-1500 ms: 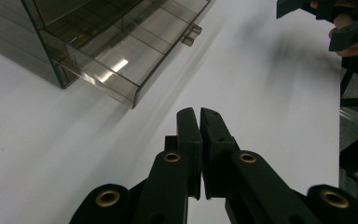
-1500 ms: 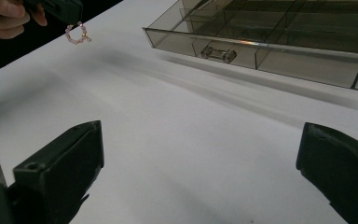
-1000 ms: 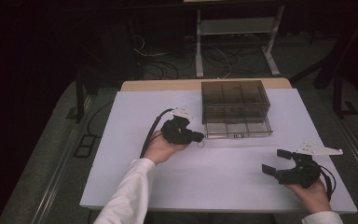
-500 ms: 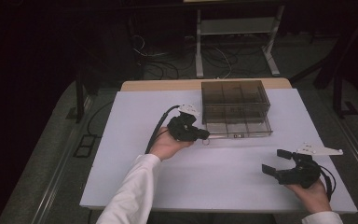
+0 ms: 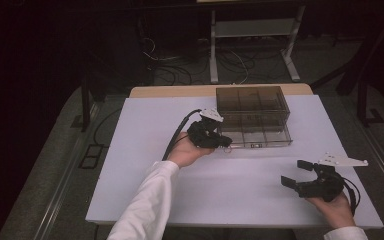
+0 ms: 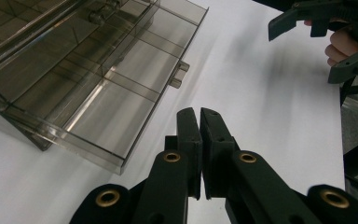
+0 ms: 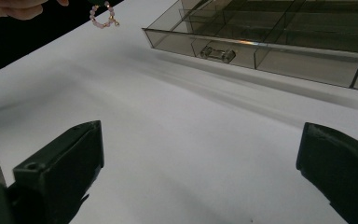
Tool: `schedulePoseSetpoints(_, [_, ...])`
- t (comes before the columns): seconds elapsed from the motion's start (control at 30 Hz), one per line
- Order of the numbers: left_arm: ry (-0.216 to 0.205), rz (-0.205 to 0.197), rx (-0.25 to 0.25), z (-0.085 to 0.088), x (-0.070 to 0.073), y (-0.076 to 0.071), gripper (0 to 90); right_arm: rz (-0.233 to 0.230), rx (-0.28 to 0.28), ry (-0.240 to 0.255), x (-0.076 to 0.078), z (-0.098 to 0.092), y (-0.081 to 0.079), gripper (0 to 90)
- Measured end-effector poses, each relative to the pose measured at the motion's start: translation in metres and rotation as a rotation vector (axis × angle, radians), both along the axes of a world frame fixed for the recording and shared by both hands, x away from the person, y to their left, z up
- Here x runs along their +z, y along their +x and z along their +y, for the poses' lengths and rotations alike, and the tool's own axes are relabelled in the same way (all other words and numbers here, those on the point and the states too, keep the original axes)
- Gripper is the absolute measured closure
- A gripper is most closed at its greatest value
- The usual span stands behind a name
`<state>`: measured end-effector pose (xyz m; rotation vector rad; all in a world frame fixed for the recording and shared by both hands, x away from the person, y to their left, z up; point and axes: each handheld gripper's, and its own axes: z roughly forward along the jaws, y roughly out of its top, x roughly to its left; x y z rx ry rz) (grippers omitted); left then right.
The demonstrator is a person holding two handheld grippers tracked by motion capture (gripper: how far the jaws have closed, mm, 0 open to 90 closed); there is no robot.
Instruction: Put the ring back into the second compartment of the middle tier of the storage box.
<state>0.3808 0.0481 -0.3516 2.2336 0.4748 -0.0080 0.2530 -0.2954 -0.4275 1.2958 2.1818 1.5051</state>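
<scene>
A smoky clear compartment box [image 5: 252, 102] stands at the table's far middle, its divided drawer [image 5: 257, 135] pulled out toward me. My left gripper [image 5: 223, 142] hovers at the drawer's front left corner with its jaws shut. A small loop of pink beads [image 7: 103, 17] dangles under it, pinched in the jaws. In the left gripper view the jaws [image 6: 199, 113] stand together beside the drawer's handle [image 6: 179, 74]. My right gripper [image 5: 293, 173] rests near the table's right front, jaws wide open [image 7: 200, 149] with nothing between them, facing the drawer handle [image 7: 218, 52].
The white table top [image 5: 145, 150] lies on a wooden table. Cables and a metal stand [image 5: 252, 30] sit on the dark floor beyond the far edge. A black cable [image 5: 177, 132] trails from the left gripper.
My left hand has carried its shut gripper to the right, from the table's middle up to the drawer's front left corner. The right hand has stayed put.
</scene>
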Motion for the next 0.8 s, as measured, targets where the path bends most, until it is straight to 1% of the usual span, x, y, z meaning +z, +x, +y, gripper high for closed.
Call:
schedulePoseSetpoints(0.13, [0.003, -0.005, -0.007, -0.003, 0.002, 0.002, 86.4, 0.000, 0.001, 0.002, 0.000, 0.000, 0.000, 0.3])
schedulePoseSetpoints(0.47, [-0.019, 0.002, 0.003, -0.009, -0.002, 0.007, 86.4, -0.002, 0.005, 0.002, 0.000, 0.001, 0.000, 0.3])
schedulePoseSetpoints(0.8, [-0.033, -0.006, -0.001, -0.017, 0.002, 0.014, 86.4, -0.001, 0.005, 0.005, 0.000, 0.000, 0.000, 0.3])
